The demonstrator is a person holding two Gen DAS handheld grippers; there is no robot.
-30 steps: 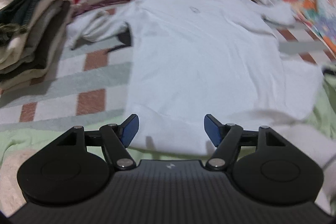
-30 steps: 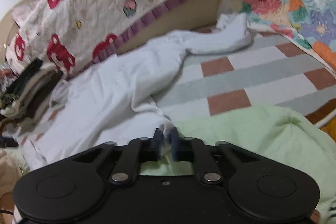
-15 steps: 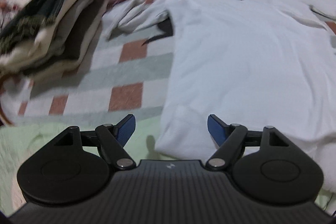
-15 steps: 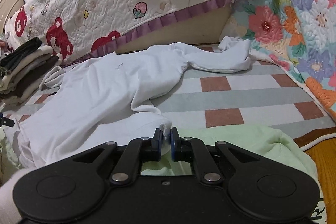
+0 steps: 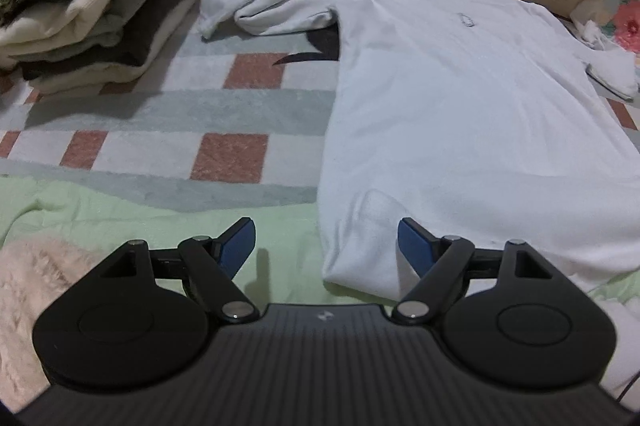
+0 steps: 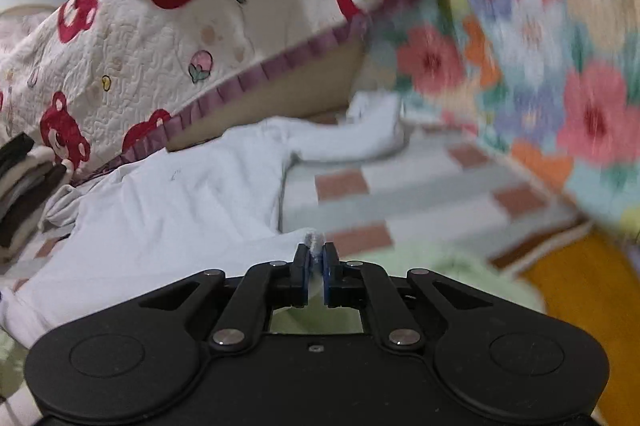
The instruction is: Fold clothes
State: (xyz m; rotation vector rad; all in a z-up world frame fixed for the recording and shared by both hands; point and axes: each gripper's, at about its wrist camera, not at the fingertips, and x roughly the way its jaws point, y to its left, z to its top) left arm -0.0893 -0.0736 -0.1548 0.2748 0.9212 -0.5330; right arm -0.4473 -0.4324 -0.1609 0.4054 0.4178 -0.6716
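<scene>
Two tongs work the near hem of a white long-sleeved shirt (image 5: 460, 114) spread flat on the bed. The right tongs (image 6: 316, 262) are clenched on a pinch of hem at one bottom corner — a tuft of cloth shows between the blue pads. The left tongs (image 5: 326, 246) stand wide apart, holding nothing, with the other bottom corner lying between them on the green blanket (image 5: 160, 222). Soft, light and limp, the shirt should sag wherever it is lifted, so matching corners look the sounder hold. Farther off, one sleeve (image 5: 264, 6) lies crumpled beside a stack of folded clothes (image 5: 104, 10) — the other sleeve (image 6: 360, 138) trails toward the floral quilt (image 6: 540, 66).
</scene>
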